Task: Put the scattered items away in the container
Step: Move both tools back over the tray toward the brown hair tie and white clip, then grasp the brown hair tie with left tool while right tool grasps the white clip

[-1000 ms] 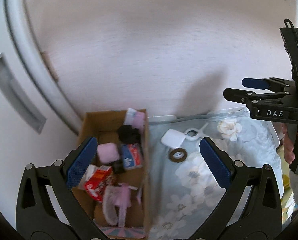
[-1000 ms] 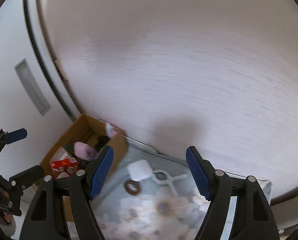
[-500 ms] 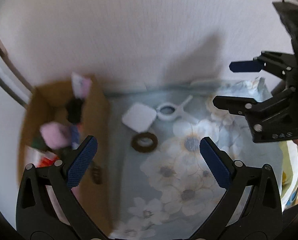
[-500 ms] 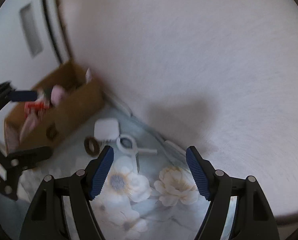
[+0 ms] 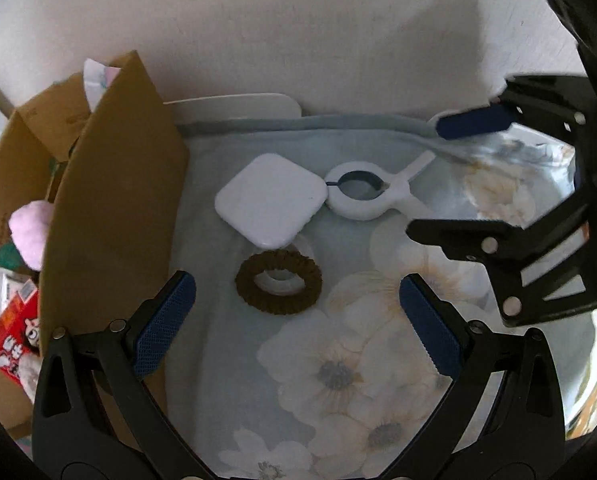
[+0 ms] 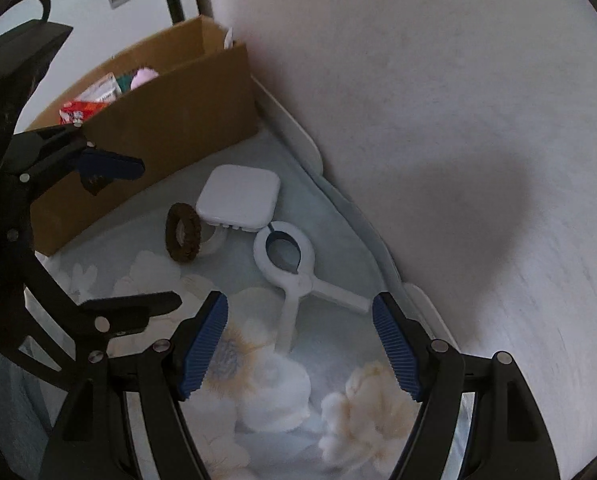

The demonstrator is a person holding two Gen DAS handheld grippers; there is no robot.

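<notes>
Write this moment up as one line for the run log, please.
left gripper: open, empty, above brown hair tie | right gripper: open, empty, above white clip | cardboard box: partly filled

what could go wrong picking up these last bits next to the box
The white case sits partly on the tape roll under the brown scrunchie, so grabbing one may drag the others. The left gripper and right gripper, both open, hang close together and could collide.

My left gripper (image 5: 296, 316) has black plastic arms dotted with silver screws. My right gripper (image 6: 300, 342) matches it, with ribbed blue fingertip pads (image 6: 394, 346).
</notes>
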